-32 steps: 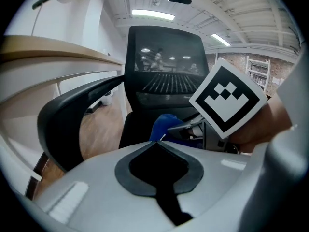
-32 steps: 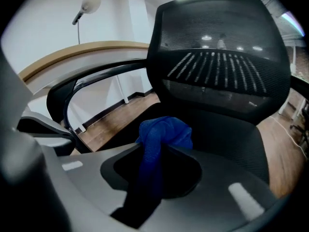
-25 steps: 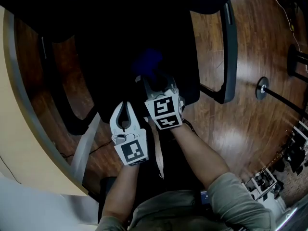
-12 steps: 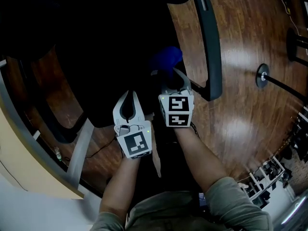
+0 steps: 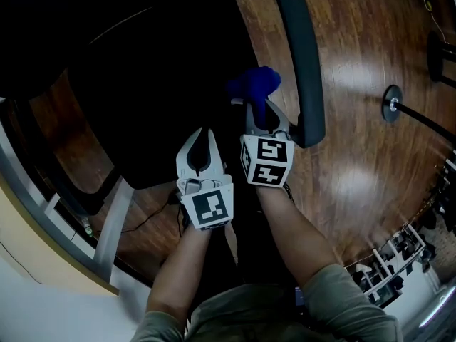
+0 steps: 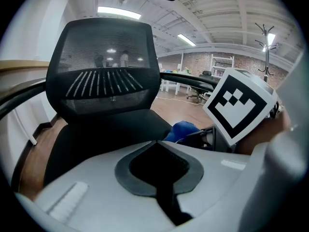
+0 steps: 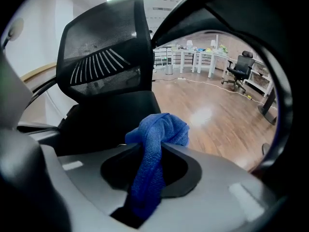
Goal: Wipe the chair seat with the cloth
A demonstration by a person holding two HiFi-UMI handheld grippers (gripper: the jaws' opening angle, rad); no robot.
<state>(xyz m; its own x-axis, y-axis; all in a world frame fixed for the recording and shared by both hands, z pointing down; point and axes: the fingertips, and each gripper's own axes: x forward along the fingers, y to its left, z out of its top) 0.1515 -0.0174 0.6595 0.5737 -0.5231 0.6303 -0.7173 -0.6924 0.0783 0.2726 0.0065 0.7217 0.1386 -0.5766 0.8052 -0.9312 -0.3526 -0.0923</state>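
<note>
**Item:** cloth, blue, bunched.

**Hold:** pinched in the jaws of the right gripper. A strand runs down through the jaw gap, and the bulk bulges out past the tips.

**Change:** within the last second the right gripper has carried the cloth from the middle of the chair seat to its right edge. The cloth now lies just beside the armrest.

**Reading:** one stroke across the seat appears to be near its end, and the left and rear areas likely remain to be wiped. Contact between cloth and seat cannot be confirmed.

**Left gripper**: jaws pressed together on nothing, over the seat's front edge, close beside the right gripper.
</note>
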